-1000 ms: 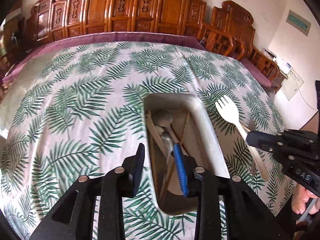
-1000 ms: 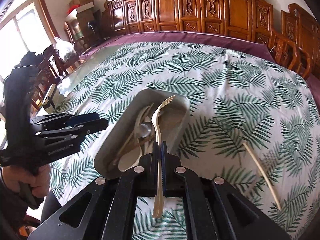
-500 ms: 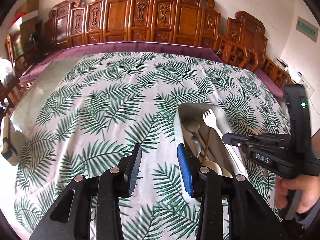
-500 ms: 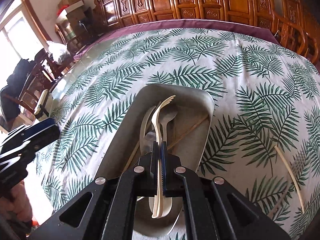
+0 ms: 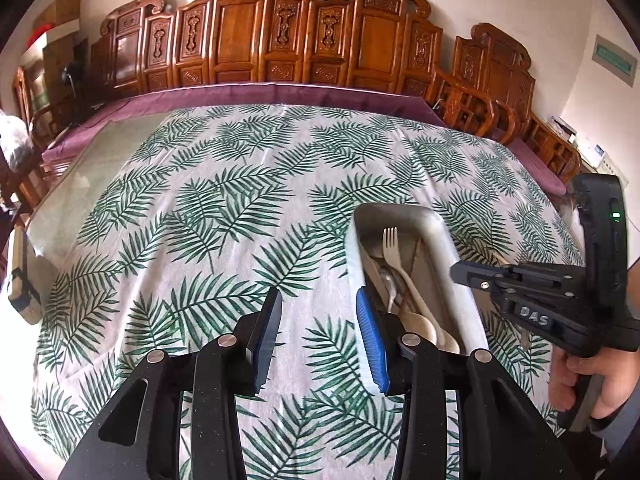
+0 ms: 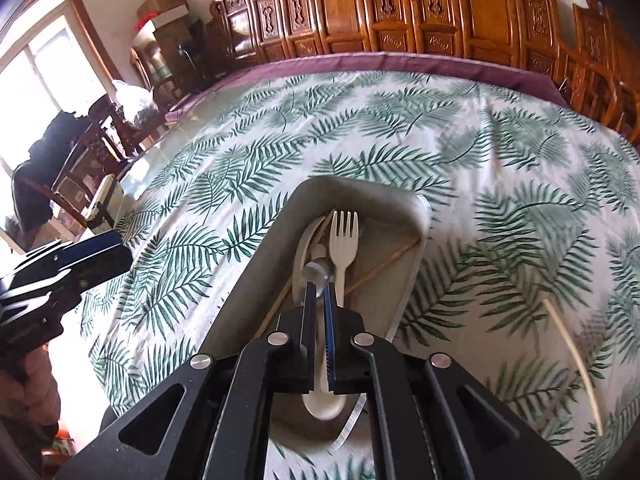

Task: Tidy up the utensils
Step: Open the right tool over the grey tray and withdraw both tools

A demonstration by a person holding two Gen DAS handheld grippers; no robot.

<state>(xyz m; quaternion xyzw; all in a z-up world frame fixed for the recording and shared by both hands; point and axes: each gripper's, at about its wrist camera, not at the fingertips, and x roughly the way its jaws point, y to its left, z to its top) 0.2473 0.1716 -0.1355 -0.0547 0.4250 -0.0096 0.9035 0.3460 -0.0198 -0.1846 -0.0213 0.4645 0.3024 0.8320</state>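
Left wrist view: the left gripper (image 5: pixel 318 320) hangs partly spread and empty over the leafy tablecloth (image 5: pixel 208 216), just left of the grey tray (image 5: pixel 444 236) holding a pale fork (image 5: pixel 391 246)

Right wrist view: the right gripper (image 6: pixel 319 284) hovers over the tray (image 6: pixel 260 272), jaws nearly together, gripping nothing; the fork (image 6: pixel 342 240) lies inside; one chopstick (image 6: pixel 572 356) rests on the cloth

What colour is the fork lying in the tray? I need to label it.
Cream-white fork, clearest in the right wrist view.

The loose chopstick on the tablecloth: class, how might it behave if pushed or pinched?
The chopstick looks thin and light, so a push would probably slide or roll it. Lying flat on the tablecloth, it may be awkward to pinch.
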